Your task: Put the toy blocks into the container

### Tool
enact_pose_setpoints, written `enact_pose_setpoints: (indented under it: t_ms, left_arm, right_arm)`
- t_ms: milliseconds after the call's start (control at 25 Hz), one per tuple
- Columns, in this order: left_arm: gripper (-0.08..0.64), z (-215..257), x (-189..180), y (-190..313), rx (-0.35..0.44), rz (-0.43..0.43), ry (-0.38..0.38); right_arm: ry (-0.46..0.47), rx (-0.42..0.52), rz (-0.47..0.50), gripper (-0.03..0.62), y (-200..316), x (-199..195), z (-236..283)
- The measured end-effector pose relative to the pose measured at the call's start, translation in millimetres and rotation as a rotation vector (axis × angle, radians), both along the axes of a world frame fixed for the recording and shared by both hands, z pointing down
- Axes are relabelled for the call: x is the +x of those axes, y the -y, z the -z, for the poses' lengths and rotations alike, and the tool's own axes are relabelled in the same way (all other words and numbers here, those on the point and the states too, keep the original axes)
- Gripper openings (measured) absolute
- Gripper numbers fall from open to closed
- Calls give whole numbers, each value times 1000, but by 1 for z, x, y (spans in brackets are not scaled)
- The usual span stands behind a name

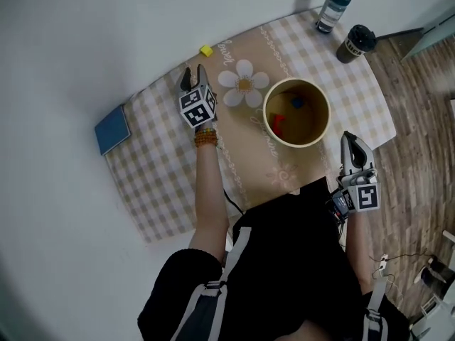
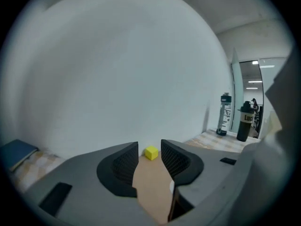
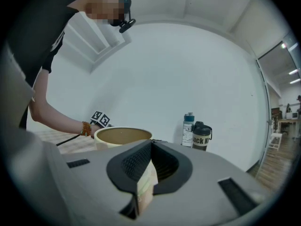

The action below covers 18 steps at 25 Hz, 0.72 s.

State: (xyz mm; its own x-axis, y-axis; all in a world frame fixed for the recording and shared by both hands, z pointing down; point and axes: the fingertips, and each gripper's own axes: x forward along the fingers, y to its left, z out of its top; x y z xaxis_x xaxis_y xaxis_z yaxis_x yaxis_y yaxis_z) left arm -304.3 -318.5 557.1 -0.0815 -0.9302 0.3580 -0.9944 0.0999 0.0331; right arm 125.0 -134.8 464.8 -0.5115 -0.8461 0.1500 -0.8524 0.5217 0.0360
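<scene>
We look down on a table under a beige checked cloth, set against a plain white wall. Wood-plank floor shows off to the right claw's right. The left claw hangs over the cloth, jaws apart with nothing between them. The small yellow toy cube lies just beyond its tips, near the wall, with bare cloth between. To that claw's right, past a printed white daisy, stands the round cream container, holding a red block and a blue block. Well ahead of the right claw stand a clear teal-capped bottle and a dark tumbler. A blue notebook lies to the left claw's left. The right claw, jaws together and empty, hovers just beside the container.
</scene>
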Motion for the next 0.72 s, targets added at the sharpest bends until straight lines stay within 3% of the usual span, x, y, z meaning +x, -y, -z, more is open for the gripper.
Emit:
enact_pose_setpoints:
  t_ms: [160, 480, 720]
  left_arm:
    - [196, -34, -6, 26, -38, 24, -37]
    - [236, -74, -1, 88, -158, -33, 21]
    - [236, -95, 1, 98, -226, -22, 32]
  right_arm:
    - [-35, -19, -49, -2, -1, 17, -4]
    - [-64, -71, -124, -2, 3, 42, -14]
    - [-61, -66, -123, -2, 12, 38, -17]
